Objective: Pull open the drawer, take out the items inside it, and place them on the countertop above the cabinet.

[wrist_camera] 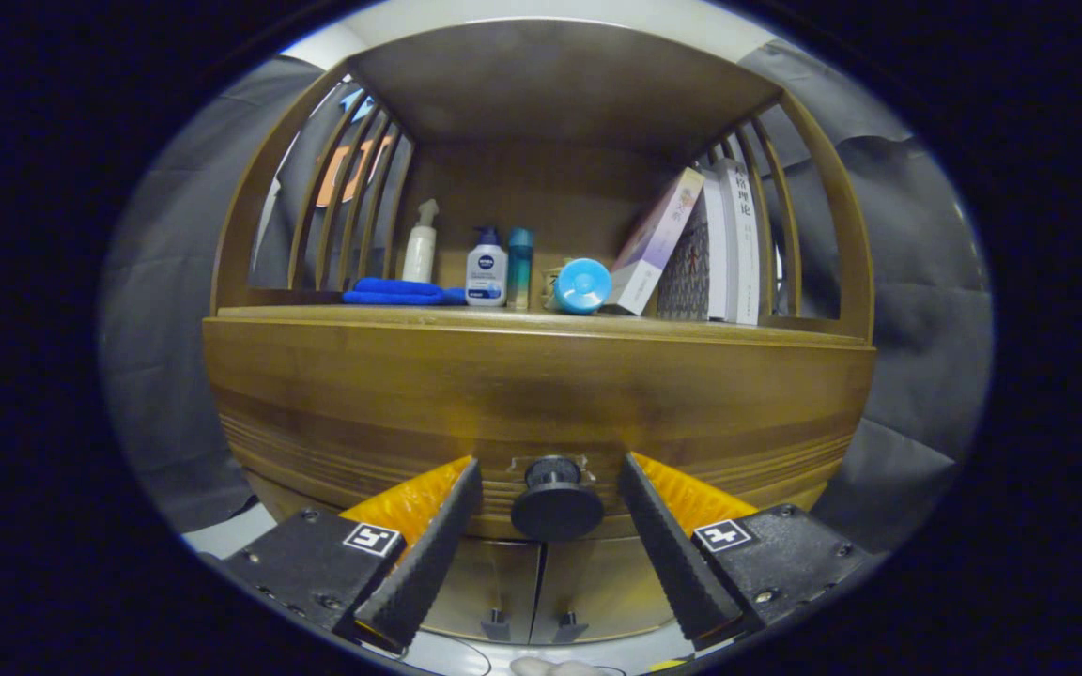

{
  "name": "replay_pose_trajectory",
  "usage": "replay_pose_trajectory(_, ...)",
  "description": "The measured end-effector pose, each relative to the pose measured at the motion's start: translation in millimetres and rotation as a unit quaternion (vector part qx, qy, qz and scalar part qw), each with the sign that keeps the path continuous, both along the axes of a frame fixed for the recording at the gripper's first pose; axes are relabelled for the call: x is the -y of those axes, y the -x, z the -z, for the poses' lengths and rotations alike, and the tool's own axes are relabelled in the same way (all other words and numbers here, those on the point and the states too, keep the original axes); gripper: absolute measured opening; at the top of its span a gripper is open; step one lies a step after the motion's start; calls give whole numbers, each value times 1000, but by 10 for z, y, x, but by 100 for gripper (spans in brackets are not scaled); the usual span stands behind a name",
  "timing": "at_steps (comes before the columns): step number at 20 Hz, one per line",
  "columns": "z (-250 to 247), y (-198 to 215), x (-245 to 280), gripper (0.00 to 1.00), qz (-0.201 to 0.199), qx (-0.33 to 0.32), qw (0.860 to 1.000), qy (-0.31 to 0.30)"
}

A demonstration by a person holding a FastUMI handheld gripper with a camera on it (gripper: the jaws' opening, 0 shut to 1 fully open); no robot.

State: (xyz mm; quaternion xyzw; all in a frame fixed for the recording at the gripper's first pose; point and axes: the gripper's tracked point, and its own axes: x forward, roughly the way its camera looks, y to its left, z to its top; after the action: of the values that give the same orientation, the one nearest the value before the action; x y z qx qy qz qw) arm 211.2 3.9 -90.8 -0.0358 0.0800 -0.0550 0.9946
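Currently the gripper (550,469) stands with its fingers spread apart, one on either side of the round drawer knob (556,499), neither pad touching it. The knob sits between the fingertips, fixed to the wooden drawer front (541,394), which appears flush with the cabinet. The drawer's contents are hidden behind that front. Above it runs the countertop (785,330), already bearing a blue cloth (397,291), a spray bottle (420,246), a pump bottle (486,269), a slim teal bottle (519,268), a blue-capped jar (581,285) lying on its side, and leaning books (703,246). Whether any of these came from the drawer cannot be judged; a shut drawer suits both a cabinet yet to be emptied and one closed again afterwards.

If the knob is to be gripped:
1. Centre the knob between the pads so both close on it together (an uneven grip lets a round knob roll out).
2. Seat the pads behind the knob's flared face, on the narrower neck.
3. Pull straight back along the drawer's travel, without lifting or twisting.

Two lower cabinet doors (541,587) lie beneath; keep clear of their handles.
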Motion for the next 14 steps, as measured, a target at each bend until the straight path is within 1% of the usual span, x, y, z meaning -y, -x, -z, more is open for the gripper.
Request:
replay_pose_trajectory(3, 29, 82, 44, 99, 2, -39, 999, -1)
replay_pose_trajectory(5, -82, 298, 46, 100, 6, -30, 999, -19)
replay_pose_trajectory(8, -286, 834, 52, 100, 8, -17, 1000, -9)
replay_pose_trajectory(12, -530, 1669, -28, 100, -9, -3, 999, -30)
replay_pose_trajectory(14, -646, 2000, 58, 100, -7, 8, 999, -35)
